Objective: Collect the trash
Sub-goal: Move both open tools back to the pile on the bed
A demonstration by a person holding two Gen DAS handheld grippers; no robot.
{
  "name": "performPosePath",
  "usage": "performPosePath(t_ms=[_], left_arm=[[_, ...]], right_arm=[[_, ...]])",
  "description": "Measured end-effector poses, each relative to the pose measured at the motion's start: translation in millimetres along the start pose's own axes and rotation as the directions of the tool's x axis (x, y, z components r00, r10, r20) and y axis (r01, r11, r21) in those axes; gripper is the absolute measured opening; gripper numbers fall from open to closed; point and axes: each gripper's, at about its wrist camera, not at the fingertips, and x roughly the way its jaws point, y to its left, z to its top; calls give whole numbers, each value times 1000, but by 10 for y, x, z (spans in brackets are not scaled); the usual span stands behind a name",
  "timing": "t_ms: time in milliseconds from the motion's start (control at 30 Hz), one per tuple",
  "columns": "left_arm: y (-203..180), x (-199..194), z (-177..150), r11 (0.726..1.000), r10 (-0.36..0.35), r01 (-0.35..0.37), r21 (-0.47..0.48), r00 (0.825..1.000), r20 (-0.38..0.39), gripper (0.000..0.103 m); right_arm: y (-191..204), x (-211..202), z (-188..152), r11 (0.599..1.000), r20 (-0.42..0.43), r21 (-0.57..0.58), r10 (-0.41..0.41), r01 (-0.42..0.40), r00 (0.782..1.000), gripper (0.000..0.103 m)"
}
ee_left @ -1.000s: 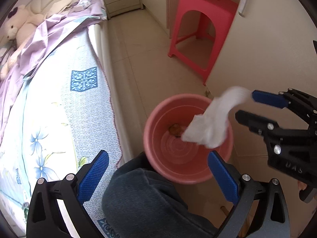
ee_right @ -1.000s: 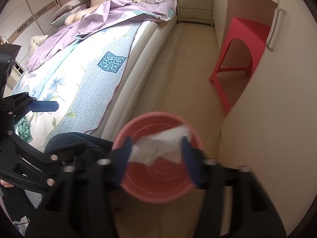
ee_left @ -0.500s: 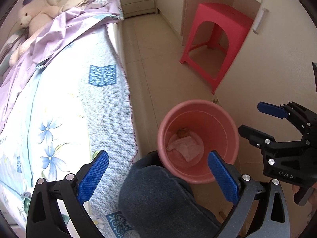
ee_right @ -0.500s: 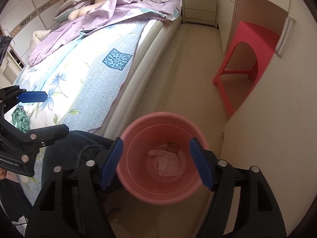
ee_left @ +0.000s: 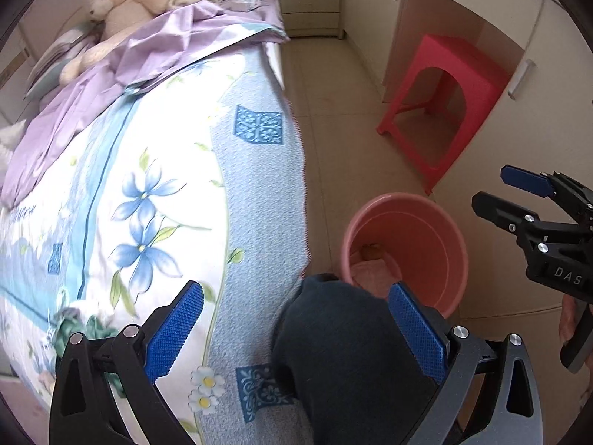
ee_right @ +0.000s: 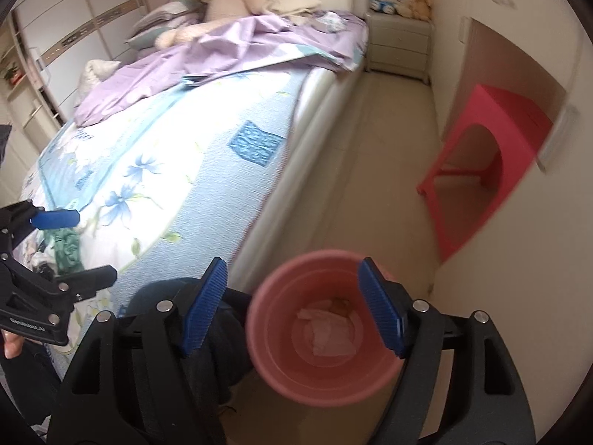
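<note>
A pink bucket (ee_left: 444, 244) (ee_right: 326, 385) stands on the floor between the bed and the cupboard wall. At its bottom lies a crumpled white tissue (ee_right: 330, 333) (ee_left: 374, 274) beside a small brown scrap (ee_right: 339, 304). My right gripper (ee_right: 292, 265) (ee_left: 493, 189) hangs above the bucket; its jaws are opening and nothing is between them. The left gripper (ee_left: 296, 293) (ee_right: 92, 244) is open and empty over the near edge of the bed. A green and white bit of litter (ee_right: 66, 244) (ee_left: 92, 326) lies on the bedspread near its left finger.
A person's knee in dark trousers (ee_left: 341, 352) presses against the bucket. The flowered bed (ee_left: 166, 148) fills the left, with a purple sheet and a teddy bear (ee_left: 111, 0) at its head. A red stool (ee_left: 456, 85) stands by the cupboard; a nightstand (ee_right: 400, 44) is at the far end.
The right gripper let go of the white tissue, which dropped into the bucket, and its jaws spread wider. The left gripper swung left over the bed. Both rose a little.
</note>
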Motion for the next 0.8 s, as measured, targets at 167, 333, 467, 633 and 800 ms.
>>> performPosePath(t_ms=[167,333,467,633,800], left_arm=[[274,-73,-201,997,15,-15,-76,1000,-8,98],[485,-139,-442,990,29,-31,-139,999,-21,98],[651,-217,-650,982,29,-33,-188,999,-24,98],[854,-290,-882,970,46,-53,-236,998,-33,98],[1119,-383,-1126,947,61,-69,-314,997,-37,98]], right_arm=[[327,-16,114,997,10,-59,51,-50,999,72],[667,-48,190,989,18,-111,105,-102,994,72],[979,-51,212,977,13,-162,143,-139,990,72],[1373,-30,199,958,-9,-221,188,-185,982,72],[1730,-8,169,937,-33,-269,225,-225,974,72]])
